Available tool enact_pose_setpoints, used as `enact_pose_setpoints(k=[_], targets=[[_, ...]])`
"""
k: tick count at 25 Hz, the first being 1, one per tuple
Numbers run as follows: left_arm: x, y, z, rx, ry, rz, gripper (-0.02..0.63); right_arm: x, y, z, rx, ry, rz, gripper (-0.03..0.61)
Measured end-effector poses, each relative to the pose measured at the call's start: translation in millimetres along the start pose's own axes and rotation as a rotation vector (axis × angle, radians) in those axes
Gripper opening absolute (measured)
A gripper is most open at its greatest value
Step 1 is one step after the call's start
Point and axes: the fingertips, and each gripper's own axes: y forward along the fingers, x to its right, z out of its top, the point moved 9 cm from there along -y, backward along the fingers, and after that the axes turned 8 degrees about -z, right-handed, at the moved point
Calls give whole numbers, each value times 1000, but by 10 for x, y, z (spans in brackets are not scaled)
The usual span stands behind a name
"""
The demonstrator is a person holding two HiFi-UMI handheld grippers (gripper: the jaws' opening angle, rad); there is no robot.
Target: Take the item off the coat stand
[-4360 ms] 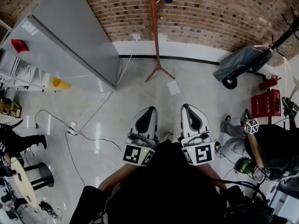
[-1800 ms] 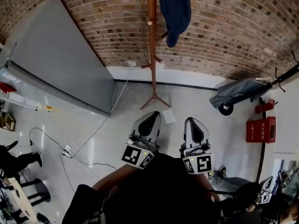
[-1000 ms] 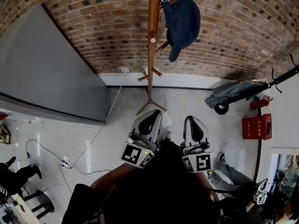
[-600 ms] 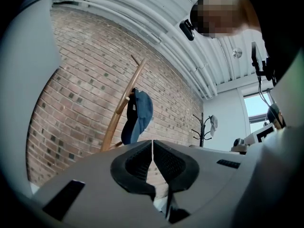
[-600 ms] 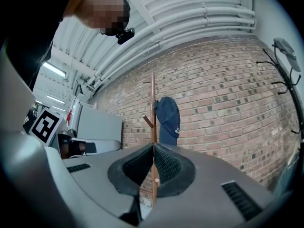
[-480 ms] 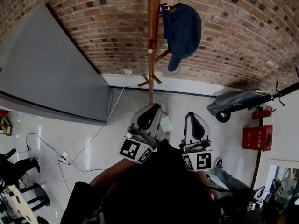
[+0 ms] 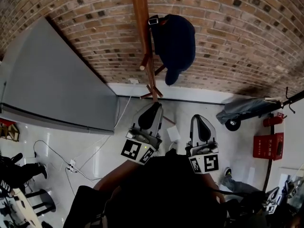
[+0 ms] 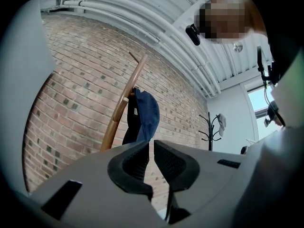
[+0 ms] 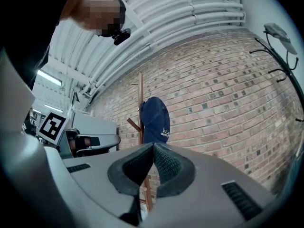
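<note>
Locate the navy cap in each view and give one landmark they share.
Head view: cap at top centre, hanging right of the coat stand.
Left gripper view: cap mid-frame, just above the jaws, right of the leaning stand.
Right gripper view: cap centre, just above the jaws.
Shared landmark: the wooden coat stand against the brick wall.

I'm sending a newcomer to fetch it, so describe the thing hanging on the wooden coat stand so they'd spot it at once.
Against the brick wall stands a slim wooden coat stand. From one of its upper pegs hangs a dark navy cap with small pale lettering. It is the only thing on that stand, whereas the black stand further right carries something pale instead.
</note>
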Motion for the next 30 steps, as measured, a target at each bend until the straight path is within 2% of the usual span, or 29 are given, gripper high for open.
enact_pose_setpoints(k=[7, 18, 25, 30], targets=[[-100, 216, 47, 14, 27, 18, 23, 139, 149, -11, 6, 2, 32, 18], [-178, 502, 167, 50, 67, 12, 26, 373, 283, 1, 3, -7, 22, 18], [-220, 671, 297, 80, 93, -1, 97, 483, 342, 17, 4, -8, 14, 18], [-279, 762, 348, 91, 105, -1, 110, 531, 379, 8, 4, -11, 15, 18]])
